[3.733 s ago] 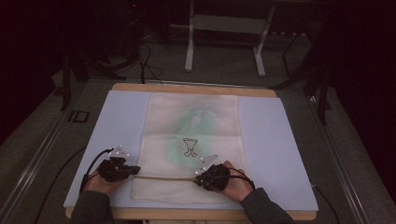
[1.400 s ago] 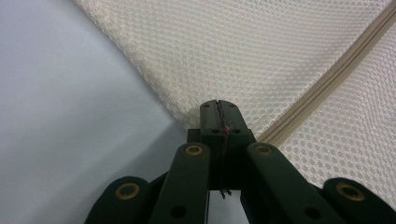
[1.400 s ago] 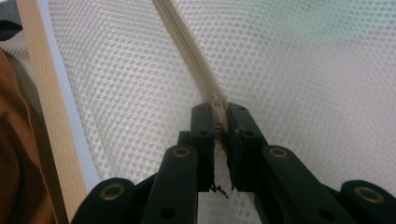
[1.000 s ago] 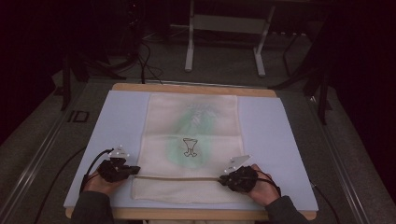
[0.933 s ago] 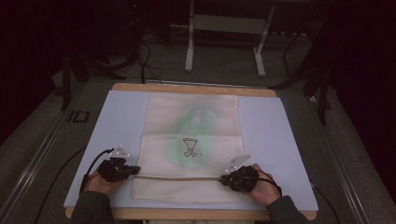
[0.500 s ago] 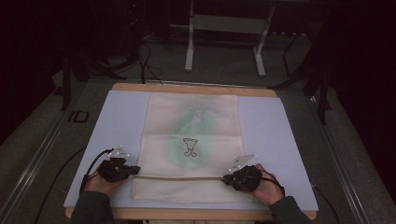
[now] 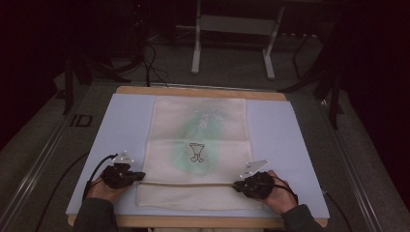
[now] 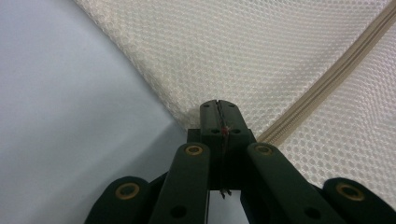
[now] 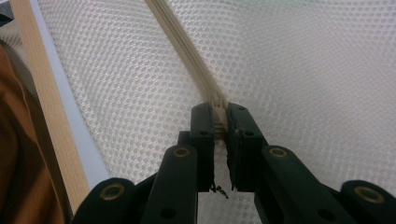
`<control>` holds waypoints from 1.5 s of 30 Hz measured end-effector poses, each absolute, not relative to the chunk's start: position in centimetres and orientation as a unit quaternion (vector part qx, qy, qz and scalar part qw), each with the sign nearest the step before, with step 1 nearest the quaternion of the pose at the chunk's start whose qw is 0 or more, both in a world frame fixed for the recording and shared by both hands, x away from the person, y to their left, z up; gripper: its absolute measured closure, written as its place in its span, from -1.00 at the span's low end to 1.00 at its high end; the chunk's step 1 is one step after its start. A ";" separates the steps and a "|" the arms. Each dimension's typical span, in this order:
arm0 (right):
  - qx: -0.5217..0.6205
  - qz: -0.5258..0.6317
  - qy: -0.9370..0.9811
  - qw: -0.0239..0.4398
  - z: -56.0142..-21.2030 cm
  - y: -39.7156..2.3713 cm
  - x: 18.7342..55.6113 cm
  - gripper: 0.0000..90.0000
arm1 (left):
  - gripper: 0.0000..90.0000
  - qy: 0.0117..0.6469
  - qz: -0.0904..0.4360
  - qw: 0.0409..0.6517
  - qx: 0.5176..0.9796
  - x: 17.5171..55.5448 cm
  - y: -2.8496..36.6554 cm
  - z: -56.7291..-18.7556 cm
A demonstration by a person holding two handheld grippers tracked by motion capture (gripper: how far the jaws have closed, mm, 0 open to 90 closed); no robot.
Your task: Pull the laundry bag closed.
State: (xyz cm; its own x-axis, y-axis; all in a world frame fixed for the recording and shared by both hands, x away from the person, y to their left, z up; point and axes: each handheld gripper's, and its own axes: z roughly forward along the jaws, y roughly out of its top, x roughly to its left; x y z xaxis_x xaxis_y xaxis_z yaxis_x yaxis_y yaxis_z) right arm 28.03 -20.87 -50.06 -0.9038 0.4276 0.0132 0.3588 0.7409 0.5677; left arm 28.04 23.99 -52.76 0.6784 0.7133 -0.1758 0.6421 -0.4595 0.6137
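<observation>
Cream-coloured mesh laundry bag (image 7: 196, 145) lies flat on the pale blue mat (image 7: 280, 130) that covers the wooden worktop (image 7: 193, 90), its long axis running away from the person. A green blur and a small dark printed figure (image 7: 196, 152) show through the mesh near the centre. A beige zipper (image 7: 188, 183) crosses the bag near its near end, from side to side. Left hand-held gripper (image 7: 137, 176) is clenched on the bag's left edge, beside the zipper's end (image 8: 280, 128). Right hand-held gripper (image 7: 238, 184) is clamped on the zipper at the bag's right edge, the beige zipper tape (image 9: 218, 114) pinched between its pads.
</observation>
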 end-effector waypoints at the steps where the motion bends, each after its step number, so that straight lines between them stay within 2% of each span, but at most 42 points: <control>1: 0.212 0.295 0.930 0.057 -50.0 -21.0 28.0 0.83 | 1.00 0.397 0.053 0.335 0.853 28.0 24.0 -52.8; 22: 0.218 0.286 0.932 0.052 -49.9 -22.1 27.8 0.83 | 0.99 0.398 0.054 0.336 0.852 28.0 24.0 -52.8; 45: 0.238 0.282 0.928 0.056 -49.5 -25.2 27.9 0.83 | 0.99 0.398 0.054 0.336 0.852 28.0 24.0 -52.8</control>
